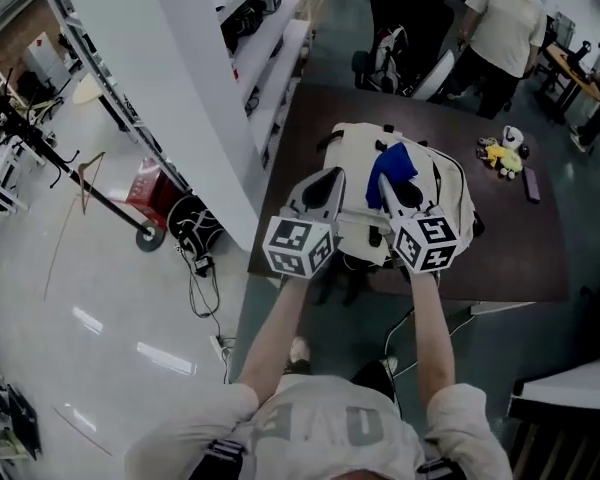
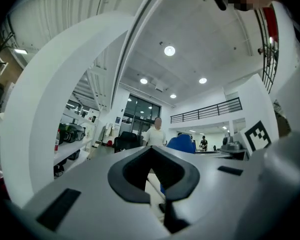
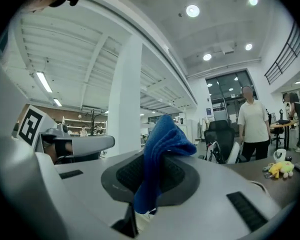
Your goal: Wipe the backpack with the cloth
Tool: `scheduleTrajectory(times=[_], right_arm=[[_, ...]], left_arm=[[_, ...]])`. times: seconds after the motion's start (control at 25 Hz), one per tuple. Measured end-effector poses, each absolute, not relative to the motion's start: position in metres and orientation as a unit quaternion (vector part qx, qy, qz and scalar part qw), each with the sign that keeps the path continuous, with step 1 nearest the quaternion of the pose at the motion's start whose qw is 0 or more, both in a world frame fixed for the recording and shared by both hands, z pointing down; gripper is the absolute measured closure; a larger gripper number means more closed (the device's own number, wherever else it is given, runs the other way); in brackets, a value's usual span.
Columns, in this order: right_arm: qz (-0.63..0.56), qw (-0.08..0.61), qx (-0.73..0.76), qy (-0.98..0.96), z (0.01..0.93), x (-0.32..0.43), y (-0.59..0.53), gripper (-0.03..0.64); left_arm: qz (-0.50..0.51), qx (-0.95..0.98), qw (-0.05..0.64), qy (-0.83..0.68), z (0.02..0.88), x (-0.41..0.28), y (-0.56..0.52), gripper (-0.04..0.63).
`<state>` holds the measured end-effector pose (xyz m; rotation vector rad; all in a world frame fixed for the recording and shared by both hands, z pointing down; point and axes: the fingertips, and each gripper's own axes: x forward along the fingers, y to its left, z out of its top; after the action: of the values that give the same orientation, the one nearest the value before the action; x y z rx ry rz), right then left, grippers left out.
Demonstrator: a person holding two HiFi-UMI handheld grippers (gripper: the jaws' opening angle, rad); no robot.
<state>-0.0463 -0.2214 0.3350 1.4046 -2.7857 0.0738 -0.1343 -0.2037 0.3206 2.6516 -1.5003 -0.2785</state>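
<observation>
A cream backpack [image 1: 450, 203] lies on the dark brown table [image 1: 540, 258], just ahead of both grippers. My right gripper [image 1: 383, 184] is shut on a blue cloth [image 1: 393, 162], which bunches up above its jaws and hangs over the backpack's top. In the right gripper view the blue cloth [image 3: 162, 144] drapes down through the shut right gripper [image 3: 149, 176]. My left gripper [image 1: 329, 178] hovers at the backpack's left part, apart from the cloth. In the left gripper view the left gripper [image 2: 154, 159] is shut with nothing held.
A yellow plush toy [image 1: 502, 154] and a dark flat item [image 1: 531, 184] lie on the table's right part. A white pillar with shelving [image 1: 195, 88] stands close on the left. A person in a light shirt [image 1: 505, 23] and an office chair [image 1: 405, 38] are beyond the table.
</observation>
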Motion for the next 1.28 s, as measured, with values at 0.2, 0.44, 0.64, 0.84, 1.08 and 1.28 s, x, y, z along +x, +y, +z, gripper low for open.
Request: scheduleTrajectory(times=[0.2,0.44,0.64,0.84,1.08,1.28], right_arm=[[0.050,0.005,0.449,-0.892,0.346,-0.102,-0.228,0.575],[0.063,0.013,0.441,-0.895,0.363,-0.130,-0.253,0.575],[0.072,0.006,0.450,-0.890,0.366,-0.135,-0.274,0.575],[0.079,0.028,0.457,-0.885,0.381,-0.151,-0.301,0.575],[0.072,0.033,0.493,-0.867,0.376,-0.183,-0.361,0.575],[0.066,0.021,0.556,-0.828,0.376,-0.209,-0.426,0.575]], left_arm=[[-0.092,0.863,0.047,-0.495,0.333,-0.188,-0.221,0.592],[-0.080,0.858,0.030,-0.507,0.337,-0.213,-0.250,0.592],[-0.079,0.852,0.029,-0.518,0.335,-0.231,-0.275,0.592],[-0.081,0.855,0.036,-0.510,0.342,-0.243,-0.310,0.592],[-0.078,0.881,0.047,-0.465,0.350,-0.259,-0.371,0.592],[-0.061,0.905,0.049,-0.418,0.363,-0.279,-0.424,0.592]])
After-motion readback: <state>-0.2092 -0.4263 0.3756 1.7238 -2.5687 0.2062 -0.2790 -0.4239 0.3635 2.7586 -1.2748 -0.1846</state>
